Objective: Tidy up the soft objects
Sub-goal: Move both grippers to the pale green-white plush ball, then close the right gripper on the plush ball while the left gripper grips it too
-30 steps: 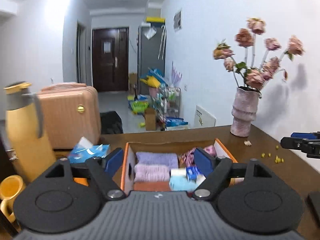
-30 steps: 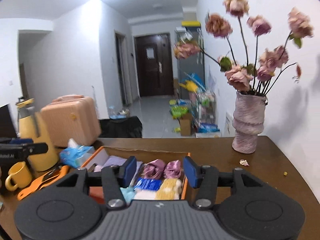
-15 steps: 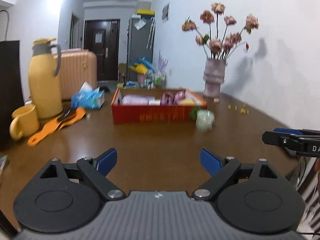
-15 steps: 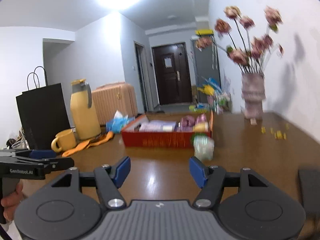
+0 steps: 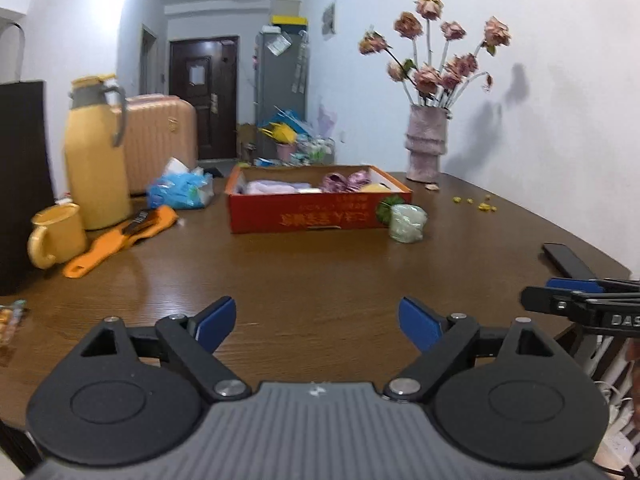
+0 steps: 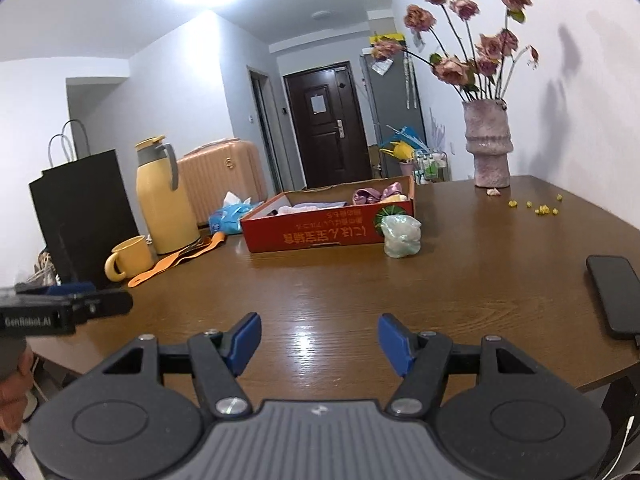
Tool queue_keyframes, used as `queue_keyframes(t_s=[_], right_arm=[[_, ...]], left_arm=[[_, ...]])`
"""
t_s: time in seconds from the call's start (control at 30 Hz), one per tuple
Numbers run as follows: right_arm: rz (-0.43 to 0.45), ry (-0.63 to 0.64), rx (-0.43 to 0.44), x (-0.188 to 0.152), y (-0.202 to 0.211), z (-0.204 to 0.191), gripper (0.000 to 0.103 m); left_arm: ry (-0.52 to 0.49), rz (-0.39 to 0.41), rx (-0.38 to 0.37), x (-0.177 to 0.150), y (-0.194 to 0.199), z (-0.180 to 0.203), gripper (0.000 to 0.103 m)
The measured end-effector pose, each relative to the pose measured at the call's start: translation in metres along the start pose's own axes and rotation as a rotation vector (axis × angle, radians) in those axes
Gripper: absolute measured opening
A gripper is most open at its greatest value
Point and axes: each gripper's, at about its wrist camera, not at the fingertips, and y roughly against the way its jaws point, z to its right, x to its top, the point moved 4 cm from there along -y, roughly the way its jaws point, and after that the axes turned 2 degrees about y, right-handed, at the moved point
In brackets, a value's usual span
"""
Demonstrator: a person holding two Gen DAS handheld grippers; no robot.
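Note:
A red cardboard box (image 5: 316, 216) (image 6: 320, 232) stands far back on the brown table and holds folded purple cloths, pink bundles and a yellow piece. A pale green soft bundle (image 5: 407, 223) (image 6: 401, 236) lies on the table against the box's front right corner. My left gripper (image 5: 318, 322) is open and empty, low over the table's near edge, far from the box. My right gripper (image 6: 319, 338) is open and empty, likewise near the front edge. Each gripper shows at the side of the other's view.
A yellow thermos (image 5: 96, 156), yellow mug (image 5: 56, 234), orange tool (image 5: 120, 236) and blue tissue pack (image 5: 180, 190) stand left of the box. A vase of dried roses (image 6: 488, 144) is at the back right. A black phone (image 6: 614, 296) lies at the right edge. A black bag (image 6: 80, 216) is far left.
Both grippers have pulled back from over the box to the table's near edge. They stay open and empty. The green bundle now shows beside the box.

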Motion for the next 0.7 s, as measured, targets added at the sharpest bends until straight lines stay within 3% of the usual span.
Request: queue_keyframes(t_s=[0.3,0.5,0.7], right_arm=[[-0.049,-0.105,-0.046,0.032,-0.082,0.065,0.059],[-0.084,-0.124,-0.046,0.077,-0.164,0.112,0.059],[-0.129,-0.319,-0.015,0.109,-0.242,0.165,0.051]], left_arm=[[0.027,-0.083,-0.064,0.04,-0.121,0.013,0.074],[0.08,-0.158,-0.202,0.089,-0.222,0.035,0.066],[0.168,-0.249,-0.305,0.111,-0.317,0.063,0.06]])
